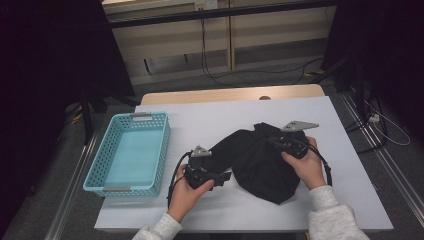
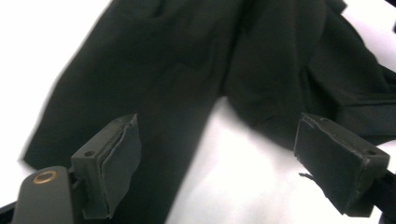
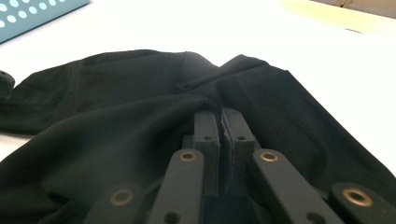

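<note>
1. Black garment: crumpled in a heap on the white table cover, right of centre, nearer the front edge than the back. One narrow part, a sleeve or leg, stretched out towards the left gripper.
2. Left gripper: held low over the table cover in the left hand, just beside the end of the stretched-out part. Jaws spread wide in the left gripper view, with the garment lying ahead of and below them; pads not pressing on any cloth. Contact with the garment impossible to judge from the high view.
3. Right gripper: held in the right hand at the upper right side of the heap. Jaws brought together in the right gripper view, pads clamped on a fold of the garment, cloth bunched up around the tips.
4. Turquoise basket: on the left side of the table, well apart from the garment, with a perforated wall.
5. Cables: on the floor beyond the far table edge.
</note>
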`<move>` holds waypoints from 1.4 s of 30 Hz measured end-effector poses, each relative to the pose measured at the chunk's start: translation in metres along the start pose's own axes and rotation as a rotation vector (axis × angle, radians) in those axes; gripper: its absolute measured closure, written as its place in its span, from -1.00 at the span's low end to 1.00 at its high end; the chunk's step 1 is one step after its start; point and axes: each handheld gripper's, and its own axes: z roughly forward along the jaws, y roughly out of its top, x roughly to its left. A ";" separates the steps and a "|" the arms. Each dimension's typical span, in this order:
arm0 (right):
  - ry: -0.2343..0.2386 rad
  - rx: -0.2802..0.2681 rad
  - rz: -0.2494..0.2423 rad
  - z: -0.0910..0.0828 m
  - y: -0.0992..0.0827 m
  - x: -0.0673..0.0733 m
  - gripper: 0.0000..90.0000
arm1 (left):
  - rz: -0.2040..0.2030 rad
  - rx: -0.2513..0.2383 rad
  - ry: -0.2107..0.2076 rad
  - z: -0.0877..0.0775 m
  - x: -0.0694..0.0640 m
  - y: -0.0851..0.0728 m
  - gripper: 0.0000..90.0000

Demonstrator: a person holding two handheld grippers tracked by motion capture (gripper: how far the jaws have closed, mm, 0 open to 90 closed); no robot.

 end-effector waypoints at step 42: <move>0.115 0.002 -0.014 0.005 0.008 0.026 0.93 | -0.118 -0.011 -0.063 -0.029 0.044 0.015 0.91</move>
